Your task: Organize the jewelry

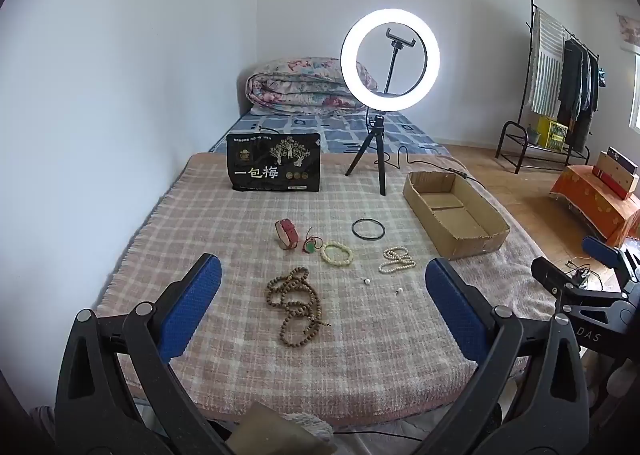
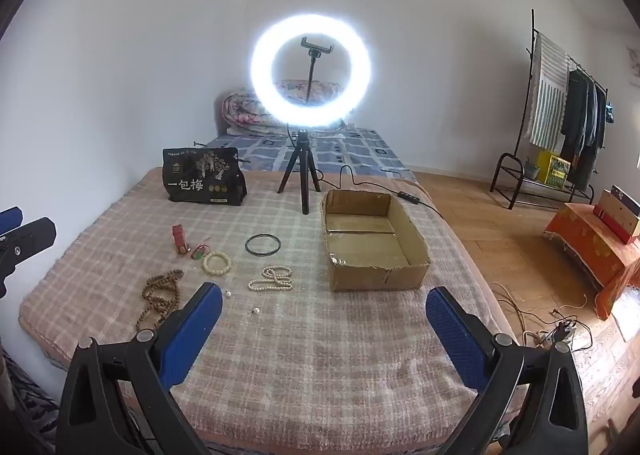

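Note:
Jewelry lies on the plaid blanket (image 1: pixel 240 223): a brown bead necklace (image 1: pixel 296 307) (image 2: pixel 160 297), a red bracelet (image 1: pixel 287 233) (image 2: pixel 180 239), a green pendant on red cord (image 1: pixel 310 245), a cream bead bracelet (image 1: pixel 337 253) (image 2: pixel 217 263), a black bangle (image 1: pixel 368 229) (image 2: pixel 263 244), a pearl necklace (image 1: pixel 397 259) (image 2: pixel 272 279) and two loose pearls (image 1: pixel 366 281). An empty cardboard box (image 1: pixel 456 215) (image 2: pixel 372 243) sits to the right. My left gripper (image 1: pixel 323 287) is open above the brown necklace. My right gripper (image 2: pixel 324 315) is open, empty, in front of the box.
A lit ring light on a tripod (image 1: pixel 390 59) (image 2: pixel 311 71) stands behind the jewelry, its cable trailing right. A black snack bag (image 1: pixel 274 167) stands at the back left. A folded quilt (image 1: pixel 304 87) lies beyond. A clothes rack (image 1: pixel 560 87) and an orange-covered stand (image 2: pixel 600 251) are on the floor at right.

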Motion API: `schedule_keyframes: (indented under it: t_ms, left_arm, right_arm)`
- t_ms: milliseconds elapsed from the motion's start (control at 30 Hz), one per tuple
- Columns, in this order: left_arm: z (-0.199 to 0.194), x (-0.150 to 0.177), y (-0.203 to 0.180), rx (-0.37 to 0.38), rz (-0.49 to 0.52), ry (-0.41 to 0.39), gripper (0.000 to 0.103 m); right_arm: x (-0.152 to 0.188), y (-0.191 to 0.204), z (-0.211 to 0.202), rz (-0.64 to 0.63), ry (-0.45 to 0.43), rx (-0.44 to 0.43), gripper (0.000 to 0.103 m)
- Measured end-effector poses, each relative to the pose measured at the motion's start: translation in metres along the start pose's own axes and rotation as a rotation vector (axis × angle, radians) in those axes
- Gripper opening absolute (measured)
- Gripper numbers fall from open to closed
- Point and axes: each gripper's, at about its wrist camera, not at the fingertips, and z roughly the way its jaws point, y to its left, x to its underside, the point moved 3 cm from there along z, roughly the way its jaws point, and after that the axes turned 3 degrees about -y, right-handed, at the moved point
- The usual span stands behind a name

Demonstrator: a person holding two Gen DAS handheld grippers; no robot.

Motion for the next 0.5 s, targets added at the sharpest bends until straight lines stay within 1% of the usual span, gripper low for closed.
schedule_keyframes:
  t_ms: [67, 133, 167, 267, 367, 500]
  left_arm:
    - [0.001, 0.001, -0.001, 0.003, 0.007, 0.002, 0.103]
    - [0.002, -0.007, 0.001, -0.009, 0.003, -0.001, 0.103]
    - [0.002, -0.012, 0.004, -0.003, -0.001, 0.002, 0.103]
    - [0.001, -0.014, 0.009, -0.001, -0.003, -0.011, 0.103]
    - [-0.005, -0.008, 0.002, -0.018, 0.014, -0.033, 0.103]
    - [-0.007, -0.009, -0.002, -0.02, 0.015, -0.03, 0.103]
  right_arm:
    - [0.001, -0.001, 0.0, 0.02, 0.013, -0.01, 0.103]
    - [0.002, -0.002, -0.003, 0.039, 0.029, -0.007, 0.103]
    - [0.001, -0.007, 0.003, 0.057, 0.048, -0.022, 0.103]
    - [0.001, -0.008, 0.004, 0.069, 0.05, -0.026, 0.103]
    - [0.001, -0.013, -0.003, 0.074, 0.028, -0.025, 0.103]
    - [0.001, -0.012, 0.002, 0.077, 0.026, -0.018, 0.103]
